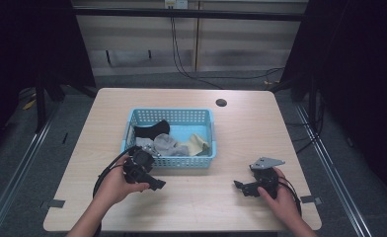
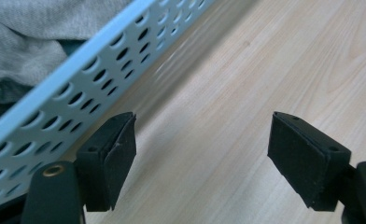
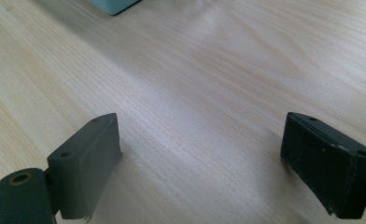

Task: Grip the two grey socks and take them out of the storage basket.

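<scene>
Inside one blue basket (image 1: 207, 159) lie four cloths: black, two grey, yellow.

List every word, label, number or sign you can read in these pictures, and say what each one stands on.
None can be read.
The light blue perforated plastic basket carries no lettering on its walls.
The pale wooden table is unmarked.
The small yellowish tag on the back wall's top edge is too small and blurred to read.
The black tool pads bear no markings.

In the right gripper view the blue basket (image 3: 113, 5) is cut off by the top edge, showing just one corner.
</scene>
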`<state>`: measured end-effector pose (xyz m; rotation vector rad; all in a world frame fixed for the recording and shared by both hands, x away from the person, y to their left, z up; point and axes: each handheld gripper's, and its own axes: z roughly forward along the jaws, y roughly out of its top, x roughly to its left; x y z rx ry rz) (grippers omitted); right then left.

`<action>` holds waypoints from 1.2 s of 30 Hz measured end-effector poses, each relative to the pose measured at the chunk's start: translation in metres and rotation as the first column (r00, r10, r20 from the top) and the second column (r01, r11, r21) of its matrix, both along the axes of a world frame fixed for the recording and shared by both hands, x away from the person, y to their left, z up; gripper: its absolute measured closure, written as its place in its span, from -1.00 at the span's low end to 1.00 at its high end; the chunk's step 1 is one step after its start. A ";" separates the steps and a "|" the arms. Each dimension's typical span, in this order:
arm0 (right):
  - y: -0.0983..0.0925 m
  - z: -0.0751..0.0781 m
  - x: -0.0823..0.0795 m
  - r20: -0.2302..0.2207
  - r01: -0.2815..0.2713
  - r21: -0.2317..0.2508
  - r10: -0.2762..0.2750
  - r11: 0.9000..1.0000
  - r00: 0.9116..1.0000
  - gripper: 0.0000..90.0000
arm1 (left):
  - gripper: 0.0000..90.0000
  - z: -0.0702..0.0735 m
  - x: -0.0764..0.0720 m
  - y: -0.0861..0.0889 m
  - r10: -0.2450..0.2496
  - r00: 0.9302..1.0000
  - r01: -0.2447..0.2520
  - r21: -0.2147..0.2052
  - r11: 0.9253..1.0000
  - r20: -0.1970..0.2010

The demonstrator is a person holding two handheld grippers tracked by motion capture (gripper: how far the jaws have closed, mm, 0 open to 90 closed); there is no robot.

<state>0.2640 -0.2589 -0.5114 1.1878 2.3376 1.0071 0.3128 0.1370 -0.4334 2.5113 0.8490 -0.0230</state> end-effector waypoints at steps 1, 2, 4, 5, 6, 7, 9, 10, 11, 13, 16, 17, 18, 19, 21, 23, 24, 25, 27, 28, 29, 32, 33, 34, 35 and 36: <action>0.000 0.000 0.000 0.000 0.000 0.000 0.000 1.000 1.000 -0.75 | -0.48 0.003 0.001 0.000 -0.003 1.000 0.003 0.005 1.000 -0.007; 0.000 0.000 0.000 0.000 0.000 0.000 0.000 1.000 1.000 -0.75 | -0.48 0.005 0.002 -0.001 0.000 1.000 0.000 0.006 1.000 -0.014; 0.000 0.000 0.000 0.000 0.000 0.000 0.000 1.000 1.000 -0.75 | -0.48 0.011 0.005 -0.002 -0.012 1.000 0.012 0.016 1.000 -0.018; 0.000 0.000 0.000 0.000 0.000 0.000 0.000 1.000 1.000 -0.75 | -0.48 0.017 0.008 -0.004 -0.009 1.000 0.009 0.023 1.000 -0.026; 0.000 0.000 0.000 0.000 0.000 0.000 0.000 1.000 1.000 -0.75 | -0.48 0.019 0.010 -0.005 -0.009 1.000 0.009 0.025 1.000 -0.030; 0.000 0.000 0.000 0.000 0.000 0.000 0.000 1.000 1.000 -0.75 | -0.48 0.022 0.011 -0.005 -0.003 0.999 0.004 0.027 1.000 -0.035; 0.000 0.000 0.000 0.000 0.000 0.000 0.000 1.000 1.000 -0.75 | -0.48 0.025 0.013 -0.006 -0.004 0.999 0.005 0.031 1.000 -0.040; 0.000 0.000 0.000 0.000 0.000 0.000 0.000 1.000 1.000 -0.75 | -0.48 0.030 0.017 -0.007 -0.004 0.999 0.005 0.034 0.999 -0.047; 0.000 0.000 0.000 0.000 0.000 0.000 0.000 1.000 1.000 -0.75 | -0.48 0.030 0.017 -0.007 -0.004 0.999 0.005 0.034 0.999 -0.047; 0.000 0.000 0.000 0.000 0.000 0.000 0.000 1.000 1.000 -0.75 | -0.48 0.036 0.022 -0.008 -0.008 0.998 0.010 0.042 0.999 -0.057; 0.000 0.000 0.000 0.000 0.000 0.000 0.000 1.000 1.000 -0.75 | -0.48 0.045 0.029 -0.010 0.003 0.998 -0.001 0.041 0.999 -0.055; 0.000 0.000 0.000 0.000 0.000 0.000 0.000 1.000 1.000 -0.75 | -0.48 0.048 0.032 -0.011 0.009 0.999 -0.006 0.041 0.999 -0.054; 0.000 0.000 0.000 0.000 0.000 0.000 0.000 1.000 1.000 -0.75 | -0.48 0.050 0.035 -0.012 0.015 0.999 -0.013 0.042 0.999 -0.050; 0.000 0.000 0.000 0.000 0.000 0.000 0.000 1.000 1.000 -0.75 | -0.48 0.055 0.040 -0.014 0.017 0.999 -0.015 0.045 0.999 -0.051; 0.000 0.000 0.000 0.000 0.000 0.000 0.000 1.000 1.000 -0.75 | -0.48 0.056 0.044 -0.015 0.022 0.998 -0.019 0.047 0.999 -0.054; 0.000 0.000 0.000 0.000 0.000 0.000 0.000 1.000 1.000 -0.75 | -0.49 0.058 0.052 -0.016 0.031 0.998 -0.028 0.052 0.998 -0.048; 0.000 0.000 0.000 0.000 0.000 0.000 0.000 1.000 1.000 -0.75 | -0.49 0.058 0.056 -0.017 0.040 0.998 -0.037 0.057 0.998 -0.050; 0.000 0.000 0.000 0.000 0.000 0.000 0.000 1.000 1.000 -0.75 | -0.49 0.058 0.060 -0.018 0.048 0.998 -0.045 0.061 0.997 -0.051; 0.000 0.000 0.000 0.000 0.000 0.001 0.000 1.000 1.000 -0.75 | -0.49 0.057 0.068 -0.019 0.070 0.997 -0.067 0.057 0.996 -0.043; 0.000 0.000 0.000 0.000 0.000 0.001 0.000 1.000 1.000 -0.75 | -0.49 0.057 0.072 -0.021 0.088 0.995 -0.086 0.046 0.995 -0.042; 0.000 0.000 0.000 0.000 0.000 0.000 0.000 1.000 1.000 -0.75 | -0.49 0.057 0.075 -0.022 0.092 0.995 -0.090 0.048 0.995 -0.041; 0.000 0.000 0.000 0.000 0.000 0.001 0.000 1.000 1.000 -0.75 | -0.49 0.054 0.085 -0.027 0.104 0.994 -0.101 0.058 0.993 -0.039; 0.000 0.000 0.000 0.000 0.002 0.003 -0.002 1.000 1.000 -0.75 | -0.49 0.051 0.090 -0.031 0.122 0.992 -0.119 0.065 0.991 -0.042; 0.000 0.000 0.000 0.000 0.002 0.003 -0.002 1.000 1.000 -0.75 | -0.49 0.049 0.093 -0.033 0.124 0.991 -0.121 0.067 0.990 -0.045; 0.000 0.000 0.000 0.000 0.002 0.003 -0.002 1.000 1.000 -0.75 | -0.49 0.047 0.096 -0.035 0.132 0.990 -0.129 0.069 0.989 -0.045; 0.000 0.000 0.000 0.000 0.002 0.003 -0.002 1.000 1.000 -0.75 | -0.49 0.047 0.096 -0.035 0.132 0.990 -0.129 0.069 0.989 -0.045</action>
